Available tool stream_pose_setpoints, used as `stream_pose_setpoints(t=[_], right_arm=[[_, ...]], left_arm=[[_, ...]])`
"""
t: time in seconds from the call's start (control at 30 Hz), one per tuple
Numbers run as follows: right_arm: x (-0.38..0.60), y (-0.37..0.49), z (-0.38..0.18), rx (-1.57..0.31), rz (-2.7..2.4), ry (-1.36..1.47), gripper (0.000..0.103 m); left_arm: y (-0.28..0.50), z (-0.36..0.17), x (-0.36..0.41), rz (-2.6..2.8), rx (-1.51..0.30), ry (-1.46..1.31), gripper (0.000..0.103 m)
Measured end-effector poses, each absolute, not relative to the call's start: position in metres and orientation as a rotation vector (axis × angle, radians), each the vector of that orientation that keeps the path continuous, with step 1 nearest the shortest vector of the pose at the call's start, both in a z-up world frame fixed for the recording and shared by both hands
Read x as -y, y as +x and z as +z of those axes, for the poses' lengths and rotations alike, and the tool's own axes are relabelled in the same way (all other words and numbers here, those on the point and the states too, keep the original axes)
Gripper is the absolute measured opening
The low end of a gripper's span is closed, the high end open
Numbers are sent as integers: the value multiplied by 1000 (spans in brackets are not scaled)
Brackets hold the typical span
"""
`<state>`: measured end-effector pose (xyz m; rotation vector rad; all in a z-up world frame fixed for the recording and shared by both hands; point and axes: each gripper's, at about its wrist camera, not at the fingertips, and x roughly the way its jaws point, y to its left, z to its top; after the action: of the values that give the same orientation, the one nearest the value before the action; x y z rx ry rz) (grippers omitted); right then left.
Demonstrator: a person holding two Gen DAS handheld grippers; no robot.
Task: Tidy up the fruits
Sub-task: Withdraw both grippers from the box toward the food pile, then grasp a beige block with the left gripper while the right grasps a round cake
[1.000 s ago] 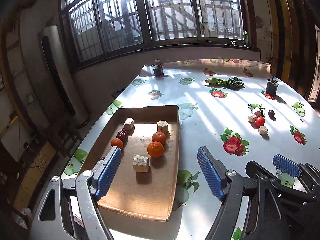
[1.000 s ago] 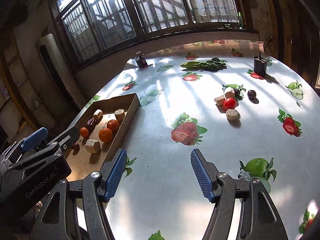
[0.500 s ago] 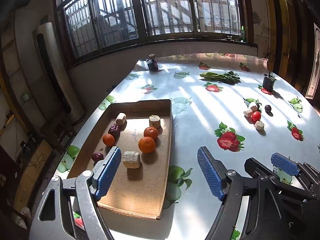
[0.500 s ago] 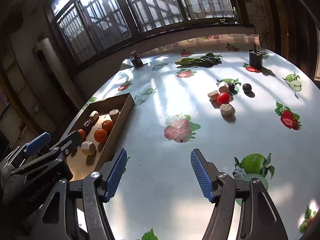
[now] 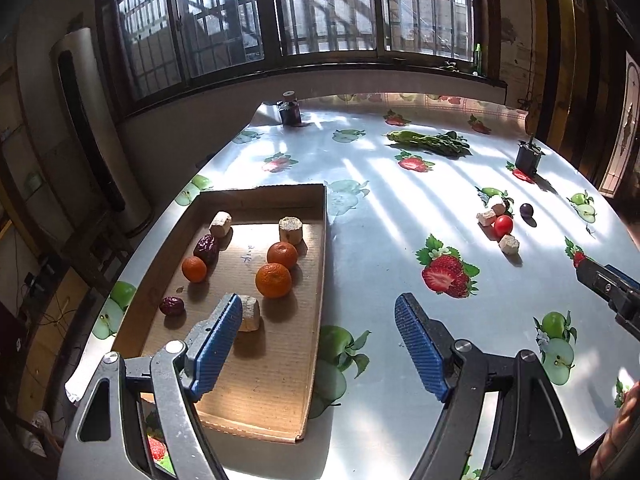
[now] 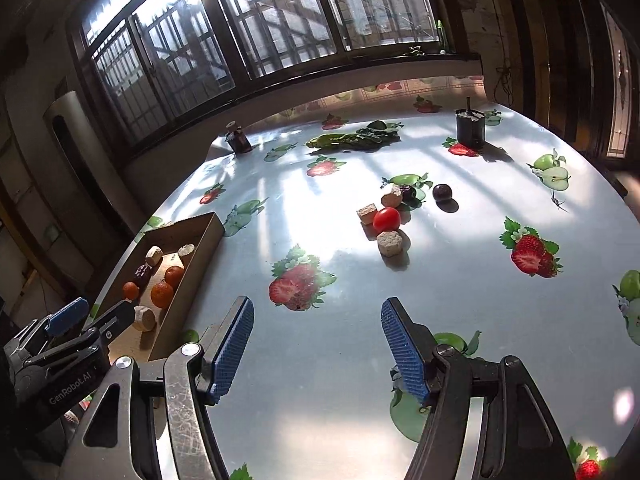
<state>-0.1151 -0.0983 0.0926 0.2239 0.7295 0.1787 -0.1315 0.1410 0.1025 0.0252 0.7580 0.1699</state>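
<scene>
A shallow cardboard tray (image 5: 316, 280) lies at the table's left edge and also shows in the right wrist view (image 6: 208, 236). It holds three oranges, the biggest (image 5: 273, 280) near its right wall, two dark red dates (image 5: 206, 248), and several pale cork-like chunks (image 5: 291, 230). A red tomato (image 6: 386, 218), a dark plum (image 6: 442, 192) and three pale chunks (image 6: 389, 242) lie loose mid-table. My left gripper (image 5: 318, 344) is open and empty above the tray's near right wall. My right gripper (image 6: 316, 346) is open and empty above bare tablecloth, short of the tomato.
The table wears a white fruit-print cloth (image 6: 320, 200). Leafy greens (image 6: 352, 138), a dark jar (image 6: 239, 141) and a black cup (image 6: 470, 127) stand at the far side under barred windows. The table's rounded edge runs close behind the tray.
Both grippers have drawn back and risen a little, so the tray and the loose fruit look farther off. The right gripper has turned toward the tomato group. Both stay open.
</scene>
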Motion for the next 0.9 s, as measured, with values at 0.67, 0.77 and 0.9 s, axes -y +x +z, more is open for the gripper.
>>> stream_pose_setpoints(t=[0.67, 0.77, 0.9], right_arm=[[125, 20, 36, -964, 218, 158, 72], [106, 24, 24, -946, 218, 97, 72], [97, 27, 16, -939, 214, 64, 52]], left_arm=[[-94, 95, -126, 46, -862, -90, 78], [-76, 101, -126, 4, -865, -112, 78], [-35, 99, -105, -70, -886, -123, 78]])
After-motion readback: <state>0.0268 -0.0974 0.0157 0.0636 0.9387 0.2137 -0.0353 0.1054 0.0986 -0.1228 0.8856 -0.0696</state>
